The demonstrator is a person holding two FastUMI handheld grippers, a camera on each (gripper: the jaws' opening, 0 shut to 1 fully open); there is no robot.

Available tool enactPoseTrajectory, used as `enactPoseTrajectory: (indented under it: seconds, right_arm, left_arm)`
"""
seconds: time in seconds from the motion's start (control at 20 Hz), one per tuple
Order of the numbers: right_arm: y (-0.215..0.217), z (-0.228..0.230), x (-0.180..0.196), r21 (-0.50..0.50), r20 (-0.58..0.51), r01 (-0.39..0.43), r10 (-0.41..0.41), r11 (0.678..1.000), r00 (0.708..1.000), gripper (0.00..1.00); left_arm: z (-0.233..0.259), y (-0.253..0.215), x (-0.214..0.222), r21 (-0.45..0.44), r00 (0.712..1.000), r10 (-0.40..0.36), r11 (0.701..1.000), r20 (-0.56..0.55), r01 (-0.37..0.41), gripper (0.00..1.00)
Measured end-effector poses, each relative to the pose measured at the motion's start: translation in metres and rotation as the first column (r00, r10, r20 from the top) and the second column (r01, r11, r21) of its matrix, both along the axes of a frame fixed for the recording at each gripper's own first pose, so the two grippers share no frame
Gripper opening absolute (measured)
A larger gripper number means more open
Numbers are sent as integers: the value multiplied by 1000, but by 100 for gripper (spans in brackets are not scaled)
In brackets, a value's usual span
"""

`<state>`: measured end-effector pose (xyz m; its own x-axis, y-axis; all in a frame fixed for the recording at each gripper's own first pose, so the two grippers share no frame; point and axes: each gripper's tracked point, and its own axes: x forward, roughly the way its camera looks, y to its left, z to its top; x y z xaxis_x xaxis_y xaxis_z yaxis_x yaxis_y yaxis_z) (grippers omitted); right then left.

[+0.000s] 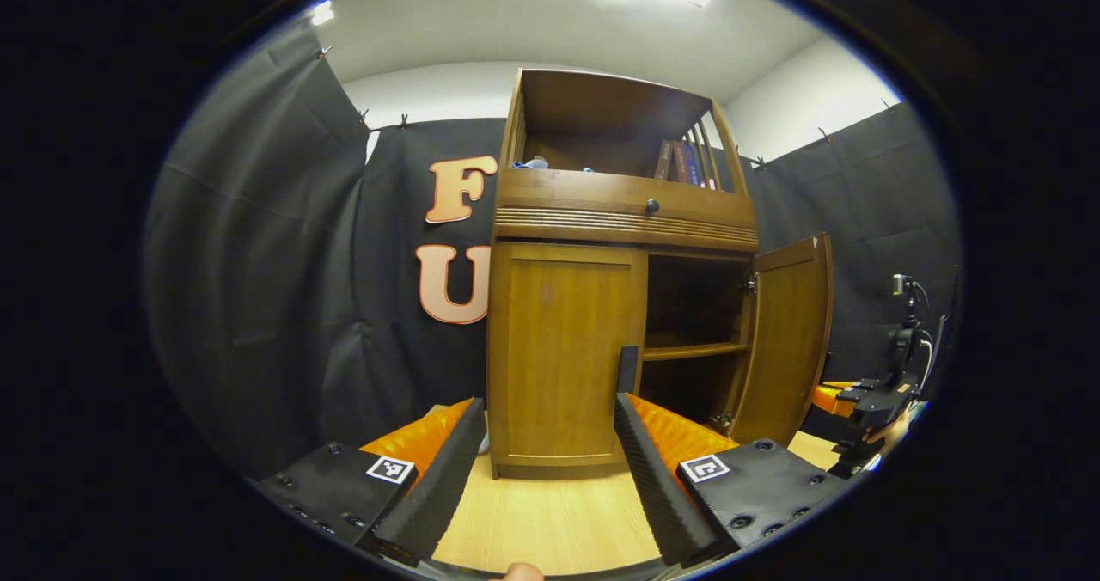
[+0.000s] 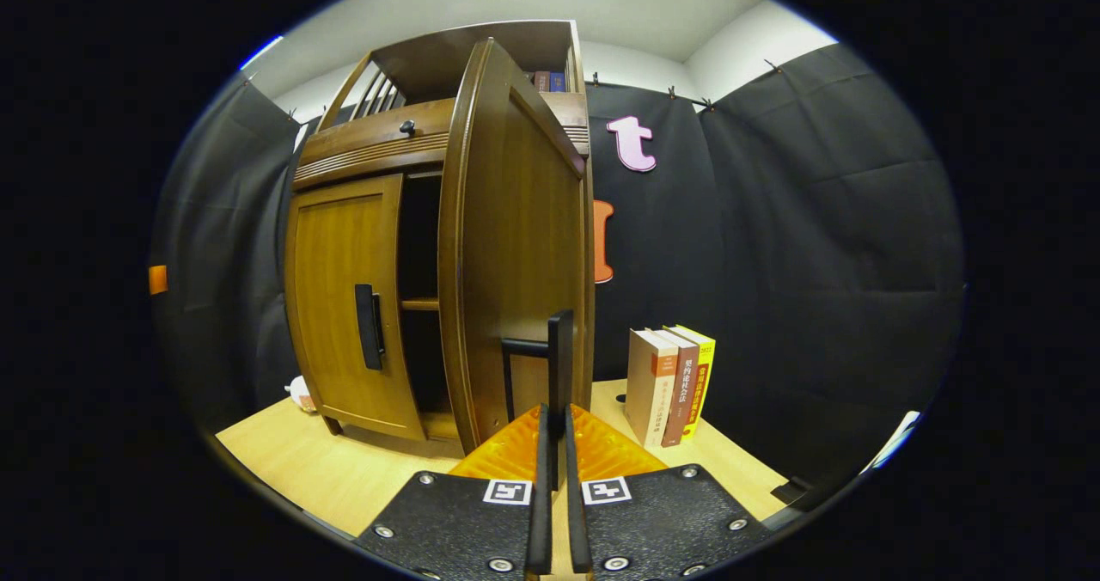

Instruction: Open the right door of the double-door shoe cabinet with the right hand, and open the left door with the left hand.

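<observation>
Now my right gripper (image 2: 557, 392) has its fingers pinched narrow on the right door's handle (image 2: 526, 351), with the right door (image 2: 516, 246) swung open. My left gripper (image 1: 550, 426) spreads its fingers wide; the shut left door (image 1: 563, 357) stands just ahead between them.

Black cloth walls (image 2: 816, 220), white ceiling (image 1: 533, 22), seemingly pale wooden floor (image 1: 550, 521).

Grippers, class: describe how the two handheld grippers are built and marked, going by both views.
Each gripper, left gripper and right gripper, has black bodies studded with screws, ribbed black finger pads, orange ridged backing, and square black-and-white tags. No sleeves or cables can be made out.
</observation>
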<state>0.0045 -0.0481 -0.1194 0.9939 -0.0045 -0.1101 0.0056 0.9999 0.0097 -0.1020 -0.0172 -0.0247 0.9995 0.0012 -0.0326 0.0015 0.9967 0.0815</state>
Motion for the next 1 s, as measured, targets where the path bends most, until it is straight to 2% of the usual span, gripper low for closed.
enactPoseTrajectory:
  seconds: [0.25,0.5,0.55,0.8,0.85,0.9,0.95,1.0]
  right_arm:
    - [-26,-1,-6,-19,0,9,-9,1000,1000,7]
    - [-51,-4,-9,3,-3,24,-24,1000,1000,7]
    - [-55,-4,-7,7,-3,23,-23,1000,1000,7]
    - [-79,-3,-4,24,-16,16,-16,1000,1000,7]
    - [-85,-4,-4,27,-18,19,-19,999,1000,6]
    - [-93,-4,-2,31,-18,24,-24,999,1000,13]
    - [-98,-5,-2,45,-18,22,-21,999,1000,4]
    - [-98,-3,-5,63,-17,17,-16,998,1000,12]
  left_arm:
    - [-2,-11,1,12,1000,0,1000,-2,0,96]
    - [-1,-22,3,26,1000,-1,1000,-1,1,96]
    - [-2,-25,3,26,1000,-4,1000,-1,4,99]
    - [0,-37,11,37,1000,0,999,3,0,94]
    - [-1,-40,13,38,1000,0,999,4,0,97]
    - [-2,-42,17,36,1000,-1,999,2,1,97]
    - [-4,-46,19,35,1000,-2,999,-3,2,94]
    - [-7,-50,23,36,1000,-3,999,-8,4,94]
